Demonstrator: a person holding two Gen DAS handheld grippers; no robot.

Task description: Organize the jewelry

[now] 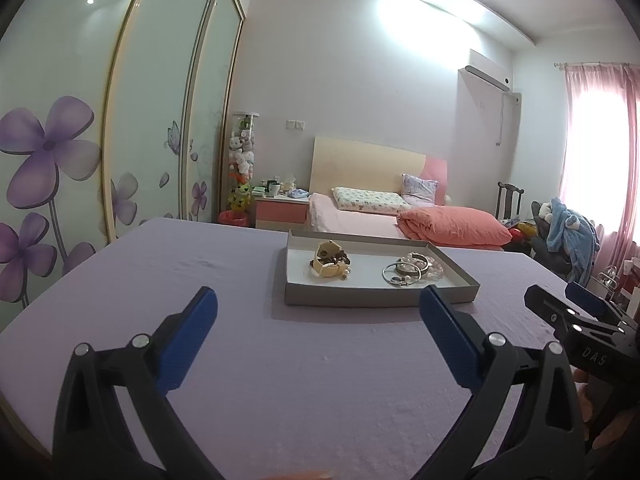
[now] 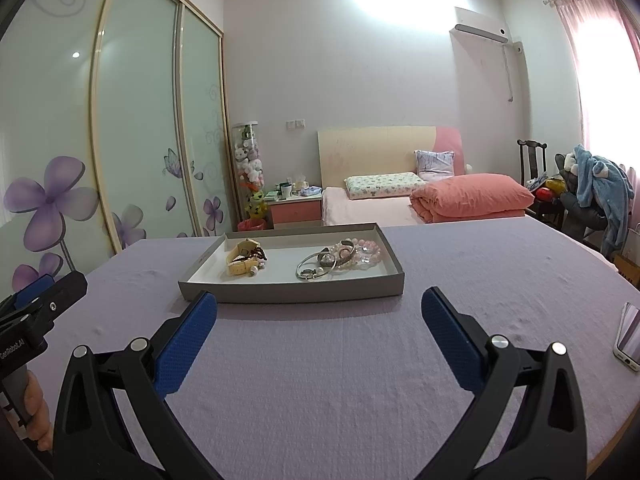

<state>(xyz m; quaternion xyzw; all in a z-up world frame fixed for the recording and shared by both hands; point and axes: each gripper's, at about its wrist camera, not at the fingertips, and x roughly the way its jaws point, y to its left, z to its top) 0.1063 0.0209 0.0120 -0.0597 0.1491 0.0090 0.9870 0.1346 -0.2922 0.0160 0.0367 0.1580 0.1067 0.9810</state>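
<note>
Everything seems to sit in the grey tray [image 2: 288, 292] on the lilac cloth [image 2: 320, 360] already: a cream watch with dark beads [image 2: 245, 261] at the left end, silver bangles [image 2: 318, 266] and pink beads [image 2: 360, 252] heaped at the right. I'd say sorting is either done or not begun (the two clumps look tangled). Both tongs hang short of the tray, spread wide and empty: left gripper [image 1: 318, 312], right gripper [image 2: 319, 312]. A phone [image 2: 629, 336] is cut off at the edge. Small pieces are hard to tell apart.
</note>
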